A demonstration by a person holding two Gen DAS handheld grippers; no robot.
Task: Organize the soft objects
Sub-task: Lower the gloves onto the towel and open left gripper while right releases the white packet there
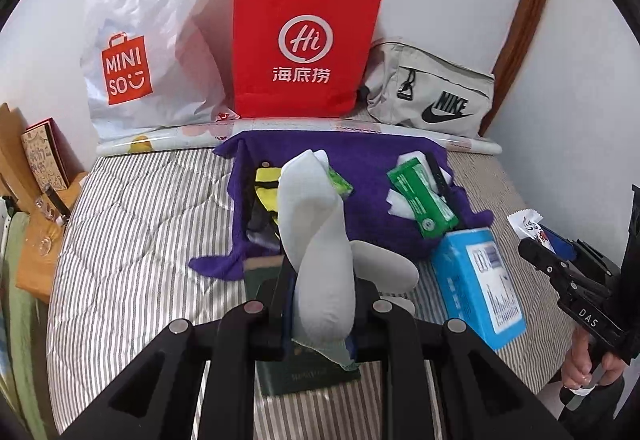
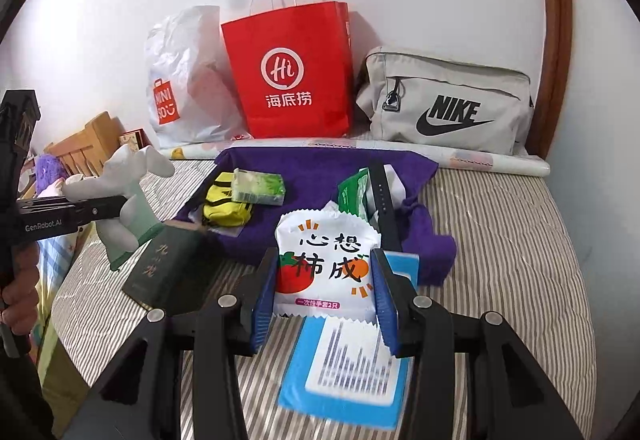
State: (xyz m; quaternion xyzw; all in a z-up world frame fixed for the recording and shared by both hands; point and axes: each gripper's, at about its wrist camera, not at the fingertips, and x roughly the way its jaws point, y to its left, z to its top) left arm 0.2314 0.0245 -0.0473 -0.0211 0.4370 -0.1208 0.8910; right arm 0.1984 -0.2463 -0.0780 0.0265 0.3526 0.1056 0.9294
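My left gripper (image 1: 322, 294) is shut on a white and grey plush figure (image 1: 316, 240), held above the striped bed (image 1: 132, 240). The right wrist view shows that plush figure (image 2: 124, 183) at the left, in the left gripper (image 2: 114, 205). My right gripper (image 2: 325, 274) is shut on a white snack-style packet (image 2: 326, 240) printed with red fruit, its blue pads (image 2: 264, 292) pressing both sides. In the left wrist view the right gripper (image 1: 550, 246) and its packet (image 1: 526, 224) are at the right edge. A purple cloth (image 1: 360, 175) carries a yellow pouch (image 2: 226, 201) and green packs (image 1: 422, 199).
A white plastic bag (image 1: 136, 51), a red paper bag (image 1: 304, 43) and a grey Nike bag (image 1: 432, 87) lean on the back wall behind a paper roll (image 1: 168, 139). On the bed lie a blue box (image 1: 476, 280) and a dark green book (image 2: 164, 268). Wooden furniture (image 1: 36, 240) stands at the left.
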